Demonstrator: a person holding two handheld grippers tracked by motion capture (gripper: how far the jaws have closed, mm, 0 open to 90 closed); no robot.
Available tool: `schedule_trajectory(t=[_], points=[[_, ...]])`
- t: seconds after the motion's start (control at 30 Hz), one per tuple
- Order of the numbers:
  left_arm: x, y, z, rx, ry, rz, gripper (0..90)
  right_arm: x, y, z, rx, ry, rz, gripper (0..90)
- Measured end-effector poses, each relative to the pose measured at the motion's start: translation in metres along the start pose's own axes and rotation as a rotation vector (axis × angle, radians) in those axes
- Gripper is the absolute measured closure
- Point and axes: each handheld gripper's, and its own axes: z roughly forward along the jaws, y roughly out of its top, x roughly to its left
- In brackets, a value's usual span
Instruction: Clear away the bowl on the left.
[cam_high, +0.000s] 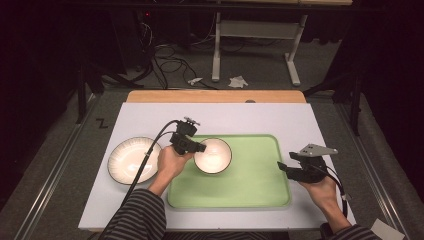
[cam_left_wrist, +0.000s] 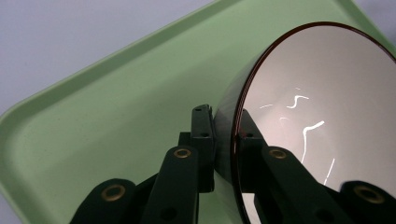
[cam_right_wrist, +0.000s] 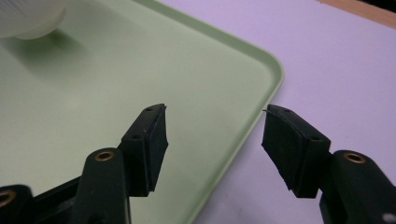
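A white bowl (cam_high: 213, 155) with a dark rim sits at the left part of the green tray (cam_high: 260, 175). My left gripper (cam_high: 199, 148) is shut on the bowl's left rim. In the left gripper view the bowl (cam_left_wrist: 322, 116) tilts, with its rim pinched between the two black pads, one inside and one outside, above the tray (cam_left_wrist: 93, 140). My right gripper (cam_high: 283, 167) hovers at the tray's right edge. Its jaws stand open with nothing between them in the right gripper view (cam_right_wrist: 215, 135), over the tray's rim (cam_right_wrist: 261, 93).
A white plate (cam_high: 132, 160) with a dark rim lies on the white table mat (cam_high: 150, 117) left of the tray. The bowl's underside (cam_right_wrist: 28, 18) shows at the top left of the right gripper view. Beyond the mat runs a wooden table edge (cam_high: 215, 96).
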Motion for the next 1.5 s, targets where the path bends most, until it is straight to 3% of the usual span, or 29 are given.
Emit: schedule_trajectory(t=[0.17, 0.27, 0.4, 0.5, 0.67, 0.8, 0.83, 0.87, 1.23, 1.5], points=[[-0.001, 0.0, 0.007, -0.024, 0.004, 0.002, 82.5, 0.0, -0.001, -0.001, 0.01, -0.008, -0.002, 41.5], [0.001, 0.001, 0.012, -0.026, 0.012, -0.005, 82.6, 0.002, -0.002, -0.003, 0.001, -0.024, -0.028, 41.6], [0.004, 0.0, 0.016, -0.015, 0.025, -0.01, 82.5, 0.002, -0.002, -0.002, 0.008, -0.018, -0.023, 41.6], [0.005, -0.003, 0.019, -0.009, 0.036, 0.005, 82.5, 0.003, -0.002, -0.003, 0.005, -0.019, -0.033, 41.6], [0.007, -0.005, 0.027, 0.003, 0.042, -0.005, 82.4, 0.002, -0.003, -0.003, 0.005, -0.011, -0.036, 41.5], [0.011, -0.003, 0.03, 0.005, 0.038, -0.039, 82.4, 0.004, -0.003, -0.003, 0.01, -0.014, -0.024, 41.5], [0.011, -0.003, 0.03, 0.005, 0.038, -0.039, 82.5, 0.004, -0.003, -0.003, 0.01, -0.014, -0.024, 41.5], [0.01, -0.006, 0.032, -0.001, 0.052, -0.014, 82.7, 0.006, -0.004, -0.004, 0.008, -0.023, -0.038, 41.5], [0.012, -0.007, 0.035, -0.01, 0.037, -0.024, 82.4, 0.003, -0.003, 0.001, 0.009, -0.009, -0.027, 41.4], [0.011, -0.009, 0.034, -0.009, 0.041, -0.002, 82.3, 0.003, -0.004, -0.001, 0.01, -0.014, -0.033, 41.4]])
